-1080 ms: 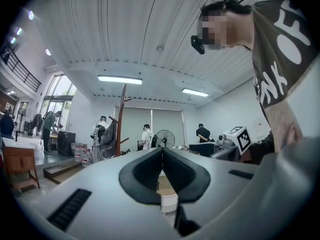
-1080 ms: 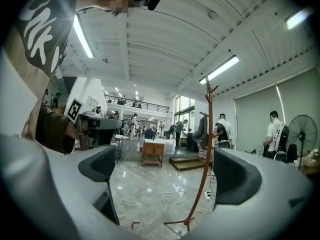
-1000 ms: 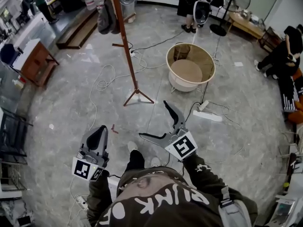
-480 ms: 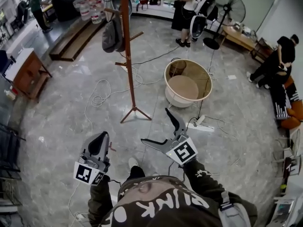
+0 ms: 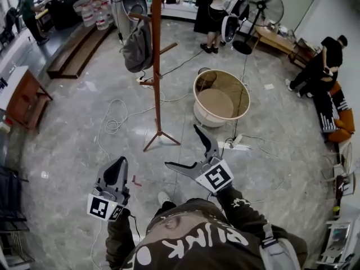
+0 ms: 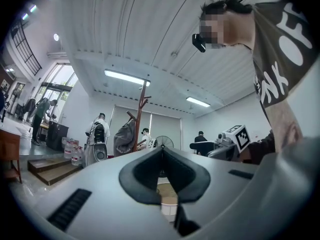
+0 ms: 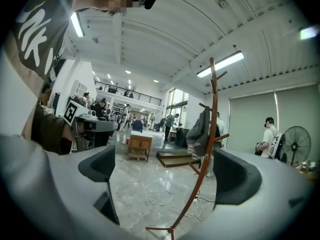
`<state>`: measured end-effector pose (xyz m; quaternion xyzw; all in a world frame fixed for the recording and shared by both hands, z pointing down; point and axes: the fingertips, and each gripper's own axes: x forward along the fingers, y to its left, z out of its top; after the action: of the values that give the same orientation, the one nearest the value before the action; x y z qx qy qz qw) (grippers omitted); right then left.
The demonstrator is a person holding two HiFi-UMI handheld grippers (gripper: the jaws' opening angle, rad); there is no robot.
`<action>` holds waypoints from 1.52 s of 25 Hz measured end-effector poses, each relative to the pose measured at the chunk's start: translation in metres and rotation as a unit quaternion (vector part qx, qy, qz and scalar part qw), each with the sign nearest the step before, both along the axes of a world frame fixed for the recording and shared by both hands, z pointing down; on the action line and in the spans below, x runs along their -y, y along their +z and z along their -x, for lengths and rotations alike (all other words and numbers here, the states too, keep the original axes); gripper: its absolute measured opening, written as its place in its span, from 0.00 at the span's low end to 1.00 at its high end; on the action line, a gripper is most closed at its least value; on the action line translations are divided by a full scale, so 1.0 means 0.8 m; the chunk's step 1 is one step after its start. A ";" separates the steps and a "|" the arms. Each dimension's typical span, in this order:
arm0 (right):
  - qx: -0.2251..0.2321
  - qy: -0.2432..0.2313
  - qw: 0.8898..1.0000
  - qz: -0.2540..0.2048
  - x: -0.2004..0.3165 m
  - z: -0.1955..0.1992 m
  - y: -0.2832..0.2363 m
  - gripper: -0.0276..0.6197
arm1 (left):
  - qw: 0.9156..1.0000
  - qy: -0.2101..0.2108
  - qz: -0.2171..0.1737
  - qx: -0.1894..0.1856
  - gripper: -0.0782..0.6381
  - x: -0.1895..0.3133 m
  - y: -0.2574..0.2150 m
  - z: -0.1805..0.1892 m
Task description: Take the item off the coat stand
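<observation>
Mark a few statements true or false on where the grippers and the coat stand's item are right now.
1. The grey item hangs on the coat stand. True.
2. The right gripper is shut on the grey item. False: it is open, holds nothing and is well short of the stand.
3. The left gripper is shut with nothing in it. True.
4. In the head view the round basket stands left of the coat stand. False: it stands to the right of it.
5. The coat stand lies tipped over on the floor. False: it stands upright.
</observation>
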<state>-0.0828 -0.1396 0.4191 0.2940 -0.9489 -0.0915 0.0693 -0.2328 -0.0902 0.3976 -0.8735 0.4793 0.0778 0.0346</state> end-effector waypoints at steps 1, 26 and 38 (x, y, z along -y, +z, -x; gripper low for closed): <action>-0.001 0.002 1.000 0.001 0.005 0.005 0.001 0.96 | 1.000 0.001 0.001 0.000 0.12 0.004 0.001 0.005; 0.044 -0.018 0.999 -0.005 0.234 0.072 -0.062 0.96 | 0.999 -0.034 -0.007 0.022 0.12 0.187 -0.011 0.059; -0.004 -0.016 1.000 -0.006 0.390 0.145 -0.092 0.91 | 0.999 -0.040 0.004 0.034 0.12 0.282 -0.020 0.058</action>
<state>-0.1985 -0.4513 0.3454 0.2784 -0.9527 -0.0998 0.0696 -0.2796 -0.3160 0.3816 -0.8560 0.5126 0.0443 0.0503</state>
